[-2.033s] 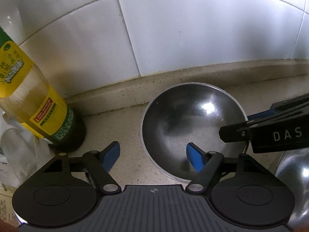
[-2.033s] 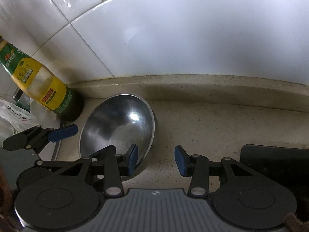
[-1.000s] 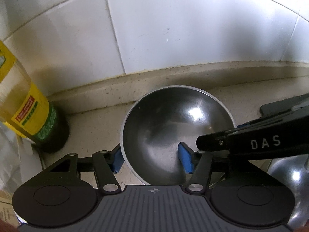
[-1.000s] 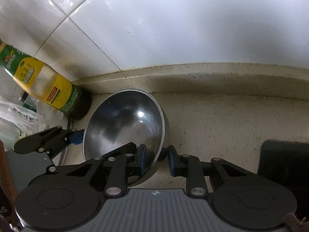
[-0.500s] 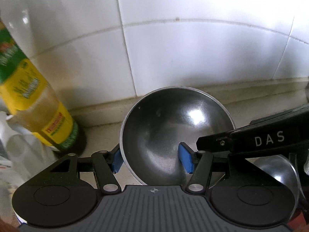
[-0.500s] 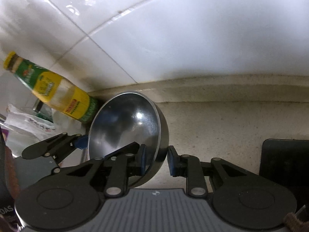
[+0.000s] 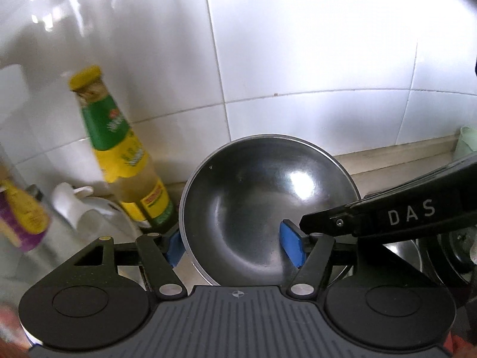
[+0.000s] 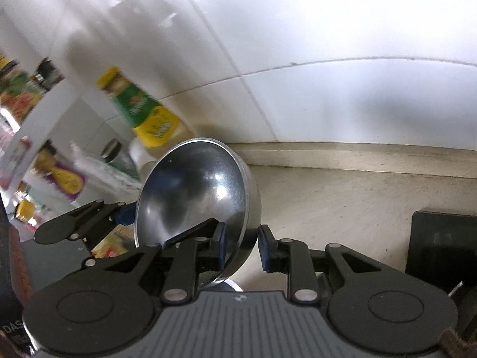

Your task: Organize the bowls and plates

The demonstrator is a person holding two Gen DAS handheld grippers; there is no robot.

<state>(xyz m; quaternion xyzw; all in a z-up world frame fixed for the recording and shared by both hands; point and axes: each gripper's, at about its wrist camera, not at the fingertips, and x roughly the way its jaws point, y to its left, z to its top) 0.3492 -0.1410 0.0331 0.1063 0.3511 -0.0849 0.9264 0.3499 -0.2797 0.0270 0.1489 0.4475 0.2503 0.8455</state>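
Our right tool (image 8: pixel 241 249) clamps the rim of the light, stiff, slippery steel bowl (image 8: pixel 196 205) while our left tool (image 7: pixel 234 246), jaws opening, straddles the opposite rim.

A home kitchen: glossy white wall tiles (image 7: pixel 313 44) behind a speckled stone bench (image 8: pixel 342 197), a green-and-yellow condiment bottle (image 7: pixel 125 161), more jars and sauce bottles (image 8: pixel 59 176) at left, a steel bowl (image 7: pixel 268 208).

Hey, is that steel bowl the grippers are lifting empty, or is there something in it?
Empty. The steel bowl shows only bare, shiny metal with light glints in both wrist views.
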